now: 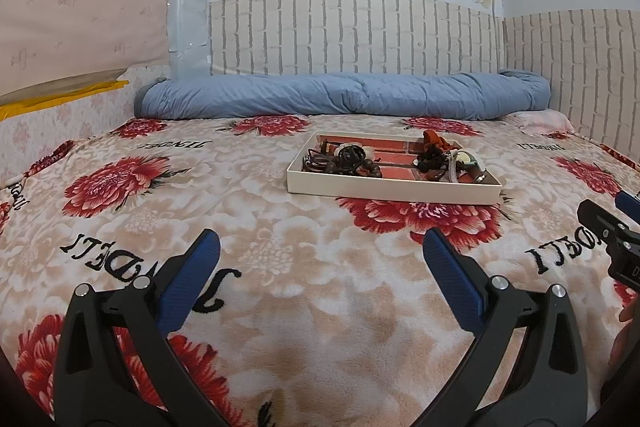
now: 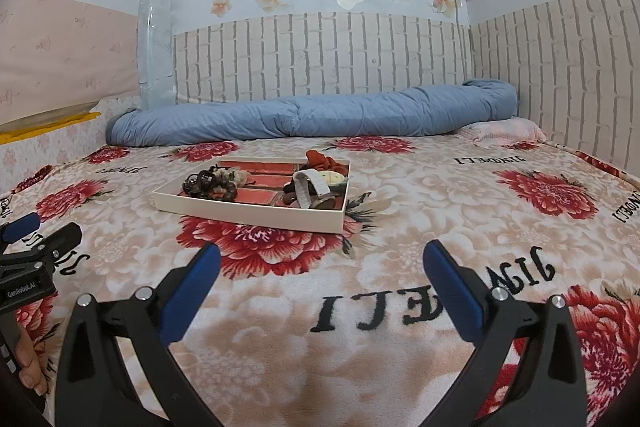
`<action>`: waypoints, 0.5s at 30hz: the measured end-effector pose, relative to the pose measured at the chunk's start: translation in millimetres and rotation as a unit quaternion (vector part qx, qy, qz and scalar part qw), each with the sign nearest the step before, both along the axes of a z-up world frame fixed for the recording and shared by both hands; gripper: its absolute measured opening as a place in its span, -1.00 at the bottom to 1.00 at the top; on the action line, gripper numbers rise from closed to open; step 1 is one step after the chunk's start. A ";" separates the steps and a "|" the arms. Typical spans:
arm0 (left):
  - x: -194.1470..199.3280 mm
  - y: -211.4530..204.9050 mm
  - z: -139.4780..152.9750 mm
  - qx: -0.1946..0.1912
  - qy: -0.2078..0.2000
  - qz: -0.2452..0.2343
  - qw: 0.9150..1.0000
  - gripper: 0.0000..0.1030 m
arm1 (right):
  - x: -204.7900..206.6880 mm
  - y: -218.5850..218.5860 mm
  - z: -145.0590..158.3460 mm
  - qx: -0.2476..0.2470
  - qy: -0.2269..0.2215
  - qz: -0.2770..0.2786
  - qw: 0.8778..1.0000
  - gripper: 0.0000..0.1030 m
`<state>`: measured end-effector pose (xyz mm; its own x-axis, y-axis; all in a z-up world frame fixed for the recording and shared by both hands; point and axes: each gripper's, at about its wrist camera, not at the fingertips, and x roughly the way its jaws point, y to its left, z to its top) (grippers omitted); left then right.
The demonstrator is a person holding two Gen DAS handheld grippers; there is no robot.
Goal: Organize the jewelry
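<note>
A shallow cream tray [image 1: 384, 191] [image 2: 240, 211] with a red lining lies on the flowered blanket in the middle of the bed. Inside it, dark bead bracelets [image 1: 344, 163] [image 2: 208, 185] are heaped at its left end. At its right end lie a white watch band [image 2: 310, 189], a rust-red scrunchie [image 1: 434, 139] [image 2: 320, 158] and more dark pieces [image 1: 430, 161]. My left gripper [image 1: 320, 247] is open, well short of the tray, nothing between its blue pads. My right gripper [image 2: 320, 259] is open too, below and right of the tray.
A rolled blue quilt [image 1: 340, 97] [image 2: 320, 115] lies along the brick-pattern wall behind the tray. A pink pillow [image 2: 504, 131] sits at the far right. The flowered blanket [image 1: 280, 267] covers the whole bed. A hand [image 2: 28, 363] shows at the right wrist view's left edge.
</note>
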<state>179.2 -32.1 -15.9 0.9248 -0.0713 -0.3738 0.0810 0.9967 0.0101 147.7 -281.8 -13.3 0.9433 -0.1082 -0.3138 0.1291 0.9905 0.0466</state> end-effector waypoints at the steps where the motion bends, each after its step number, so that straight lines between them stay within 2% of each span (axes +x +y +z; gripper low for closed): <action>1: 0.0 0.0 0.0 0.000 0.000 0.000 1.000 0.91 | 0.1 0.0 0.0 0.000 0.000 0.000 1.000 0.92; 15: -0.1 -2.1 0.9 0.001 -0.001 -0.002 1.000 0.91 | -0.2 -0.6 0.0 0.000 0.000 0.000 1.000 0.92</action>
<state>179.1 -34.2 -15.0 0.9253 -0.0743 -0.3719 0.0846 0.9963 0.0115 147.6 -282.4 -13.3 0.9436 -0.1081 -0.3130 0.1291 0.9905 0.0471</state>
